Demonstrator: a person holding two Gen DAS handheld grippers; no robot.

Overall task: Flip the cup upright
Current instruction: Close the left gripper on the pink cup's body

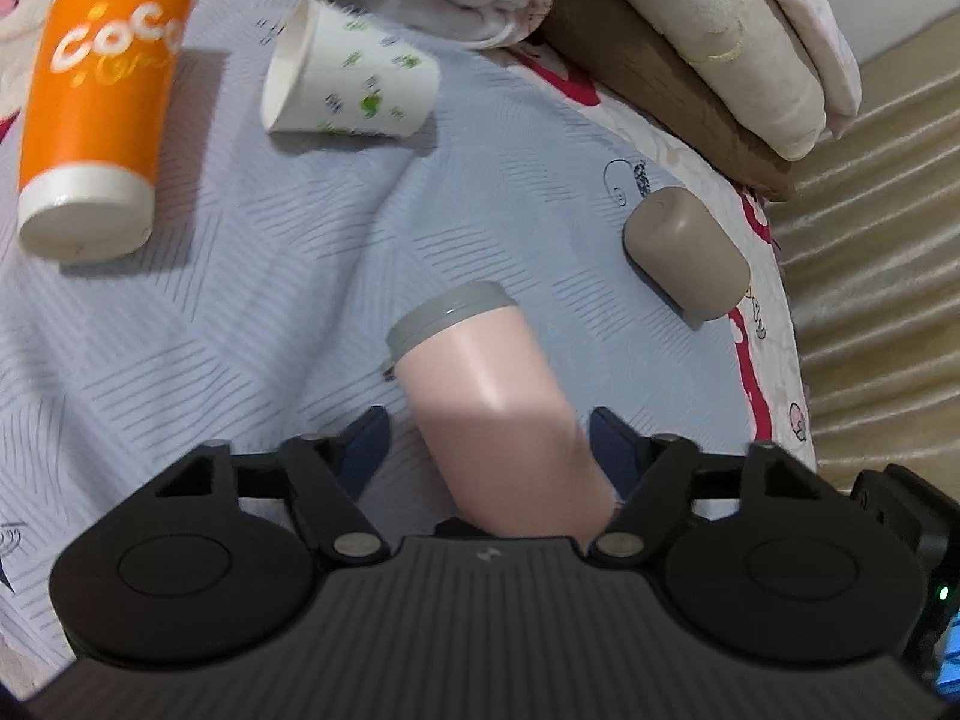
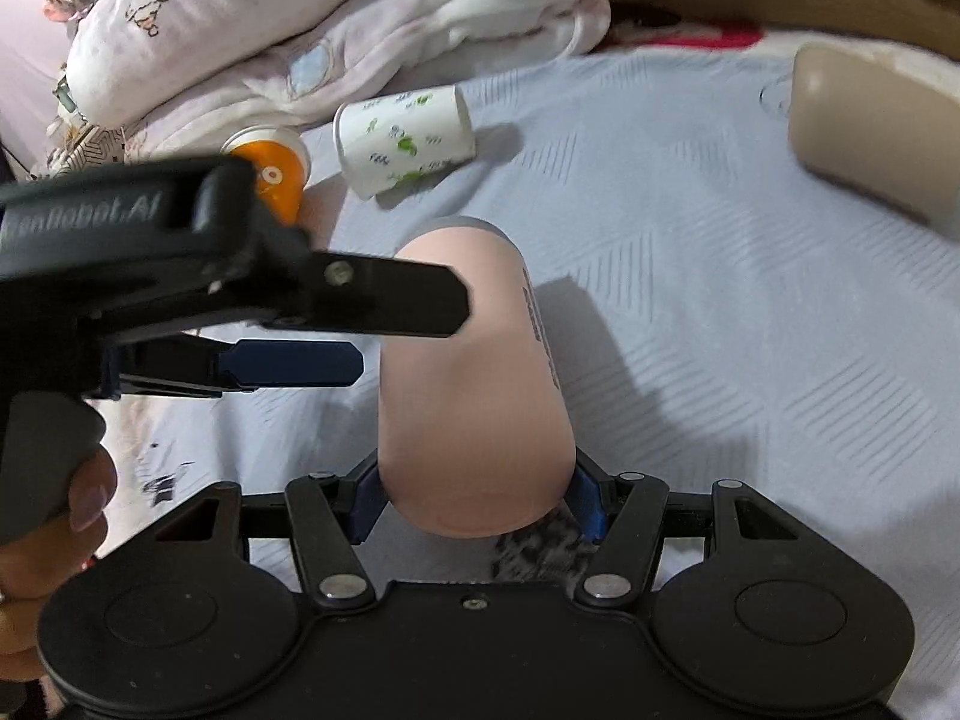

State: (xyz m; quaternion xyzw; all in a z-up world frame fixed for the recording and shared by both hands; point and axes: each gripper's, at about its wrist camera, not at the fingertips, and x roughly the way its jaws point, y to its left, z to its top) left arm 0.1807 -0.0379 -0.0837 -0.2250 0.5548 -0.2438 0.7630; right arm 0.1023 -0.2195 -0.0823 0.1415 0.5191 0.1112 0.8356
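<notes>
Pink cup held off the bed, four cups counted.
Left view: left gripper (image 1: pixel 486 450) spread around pink cup (image 1: pixel 486 414), bed edge right. Right view: right gripper (image 2: pixel 474 498) clamps its base, open sheet (image 2: pixel 720 300) right.

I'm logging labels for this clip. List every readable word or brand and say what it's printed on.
"CoCo": white lettering on the orange cup; the smaller script below it is too blurred to read.
"...enRobot.AI": on the body of the left gripper, its start unclear.
Dark print along the pink cup: too blurred to read.
Paper cup: green and blue printed marks, no legible words.
</notes>
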